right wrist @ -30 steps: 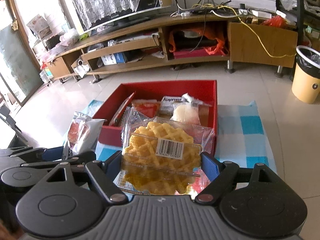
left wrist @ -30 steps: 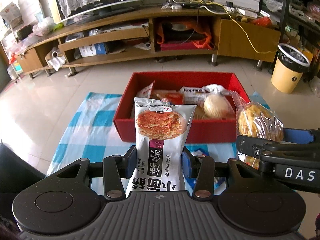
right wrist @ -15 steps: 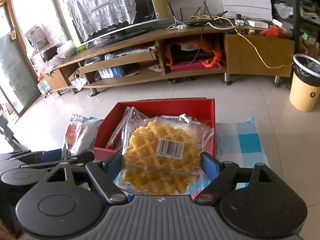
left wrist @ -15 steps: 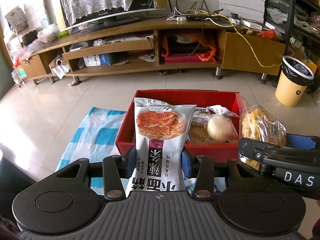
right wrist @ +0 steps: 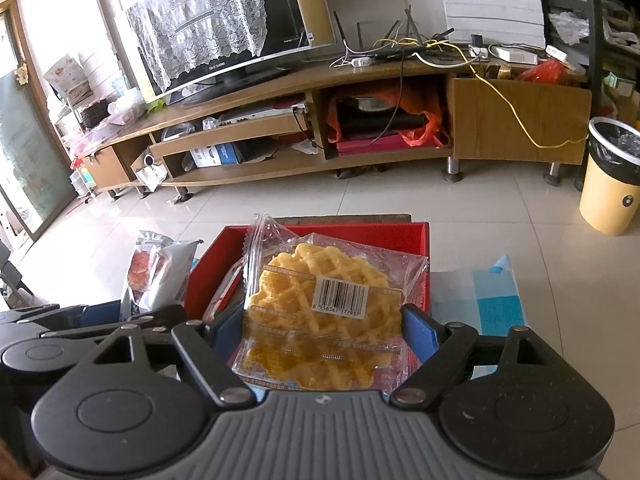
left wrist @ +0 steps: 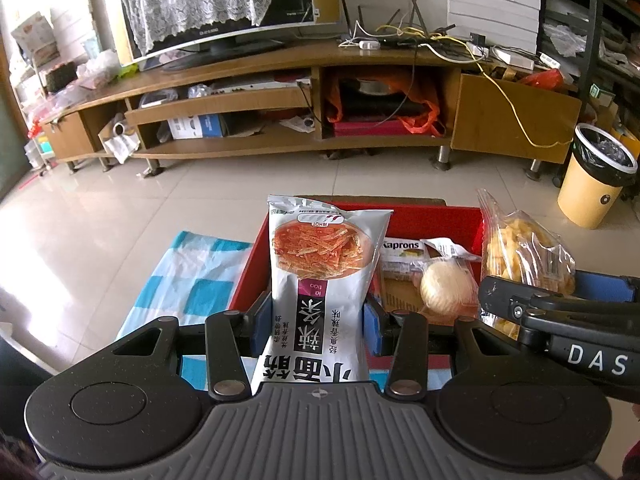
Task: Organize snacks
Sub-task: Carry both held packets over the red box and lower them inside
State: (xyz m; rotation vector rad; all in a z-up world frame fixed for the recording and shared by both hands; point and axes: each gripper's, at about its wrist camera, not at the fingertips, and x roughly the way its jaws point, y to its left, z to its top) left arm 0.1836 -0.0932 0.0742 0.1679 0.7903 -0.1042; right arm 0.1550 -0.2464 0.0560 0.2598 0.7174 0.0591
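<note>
We hold a snack in each gripper, side by side above the near edge of the red box (left wrist: 460, 216). Our left gripper (left wrist: 318, 316) is clamped on a white spicy-strip packet (left wrist: 324, 280), its blue pads (left wrist: 264, 316) pressing the packet's lower half from both sides. The packet stands upright between the fingers, its top reaching up in front of the box's left part, its printed characters upside down to us.

Our right gripper (right wrist: 324, 332) is closed on a clear waffle-snack packet (right wrist: 320, 312), the blue pads (right wrist: 420, 332) gripping its left and right edges. The packet faces us flat, barcode label towards the camera, and it hides most of the box interior in the right wrist view. From the left wrist view we see the same waffle packet (left wrist: 520, 252) edge-on, just to the right of the strip packet, with the right gripper's black linkage below it. From the right wrist view the strip packet (right wrist: 156, 276) sits just left of the box's left wall.

Inside the red box lie a packet marked "Kaprons" (left wrist: 402, 252) and a wrapped round bun (left wrist: 444, 288), the bun nearer to us and just beside it. The box rests on a blue-and-white checked cloth (left wrist: 200, 276), which spreads out to its left and right on the tiled floor (left wrist: 100, 220). Well beyond stand a long wooden TV cabinet (left wrist: 280, 92) and a yellow bin (left wrist: 596, 180) to the right.
</note>
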